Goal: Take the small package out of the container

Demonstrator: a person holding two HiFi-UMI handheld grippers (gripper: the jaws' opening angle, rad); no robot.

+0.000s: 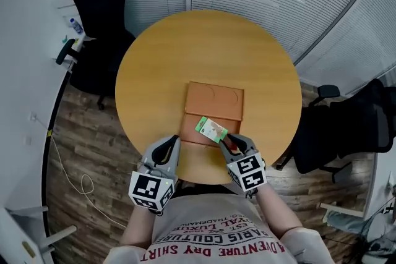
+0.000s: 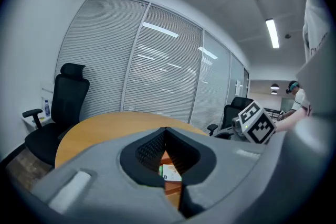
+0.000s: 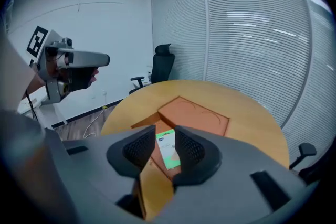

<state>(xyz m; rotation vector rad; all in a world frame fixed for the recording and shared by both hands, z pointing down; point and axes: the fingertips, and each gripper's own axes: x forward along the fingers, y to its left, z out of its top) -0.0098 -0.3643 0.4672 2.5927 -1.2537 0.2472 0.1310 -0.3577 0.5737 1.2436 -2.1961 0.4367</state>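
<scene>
A flat orange-brown container point(image 1: 213, 101) lies in the middle of the round wooden table point(image 1: 154, 71). The small green-and-white package point(image 1: 211, 128) rests tilted on the container's near edge. My right gripper point(image 1: 231, 140) sits just behind it. In the right gripper view its jaws point(image 3: 167, 134) stand slightly apart, open, with the package point(image 3: 168, 152) showing in the gap over the container point(image 3: 194, 113); the pads are not seen pressing it. My left gripper point(image 1: 168, 144) hovers at the table's near edge, left of the container. Its jaws point(image 2: 166, 131) meet at the tips, shut and empty; the package point(image 2: 169, 171) shows beyond them.
A black office chair point(image 1: 99, 28) stands at the table's far left and another point(image 1: 346, 133) at the right. Window blinds line the far side. A white cable point(image 1: 74, 176) lies on the wooden floor at left. Another person point(image 2: 296, 94) stands in the background.
</scene>
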